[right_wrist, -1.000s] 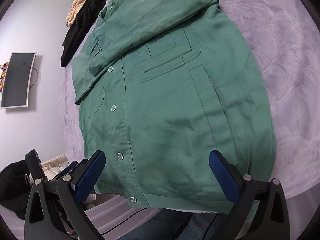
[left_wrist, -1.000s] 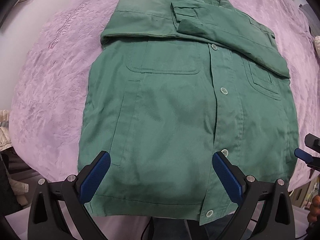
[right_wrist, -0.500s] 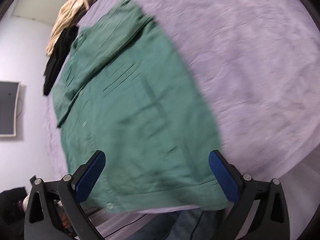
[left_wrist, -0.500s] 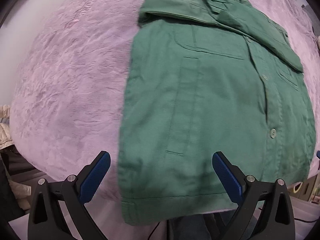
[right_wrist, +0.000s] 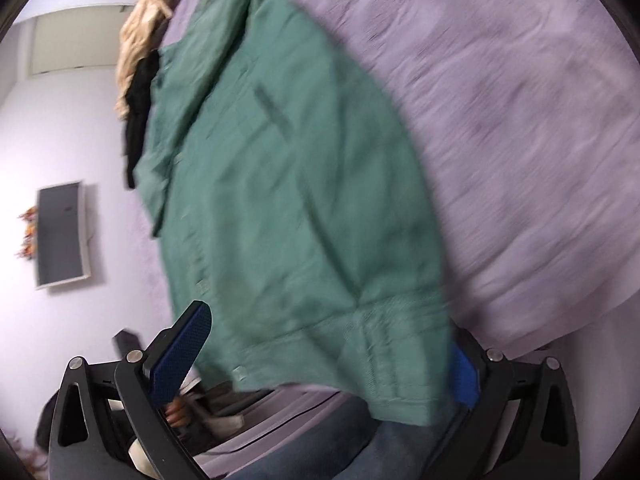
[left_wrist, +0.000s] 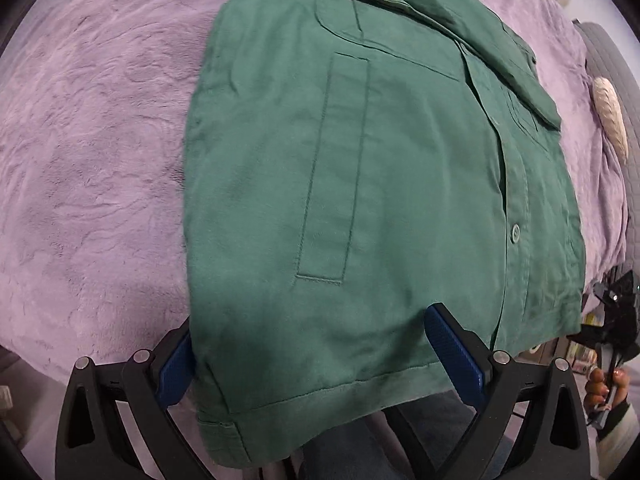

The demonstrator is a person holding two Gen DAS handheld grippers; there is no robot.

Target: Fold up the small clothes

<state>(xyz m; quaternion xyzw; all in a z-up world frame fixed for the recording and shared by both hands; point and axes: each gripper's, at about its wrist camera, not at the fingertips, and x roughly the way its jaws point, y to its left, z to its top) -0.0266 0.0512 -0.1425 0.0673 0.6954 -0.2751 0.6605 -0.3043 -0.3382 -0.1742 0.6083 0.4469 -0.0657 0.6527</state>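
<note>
The left gripper's (left_wrist: 316, 354) fingers stand wide apart, and the near-left hem corner of the green shirt (left_wrist: 384, 184) lies between them; the left blue pad (left_wrist: 174, 368) sits at the shirt's side edge, partly hidden behind the cloth, while the right blue pad (left_wrist: 454, 350) rests over the fabric just above the hem band; the jaws have hold of nothing so far as the view shows, the cloth merely lying in the gap; the right gripper's (right_wrist: 320, 354) fingers are likewise spread wide, its left pad (right_wrist: 182, 350) beside the buttoned edge of the hem and its right pad (right_wrist: 464, 376) half covered by the far hem corner, which droops across the opening; that view is blurred, so whether the cloth touches either pad I cannot tell; the shirt itself lies flat and buttoned on the purple bedspread (left_wrist: 88, 152), collar end away from both grippers, one sleeve folded across the chest, the hem hanging a little over the bed's near edge; beyond the collar, in the right wrist view, a beige garment (right_wrist: 140, 28) and a black garment (right_wrist: 140, 92) lie heaped together; a dark screen (right_wrist: 62, 232) hangs on the pale wall.
</note>
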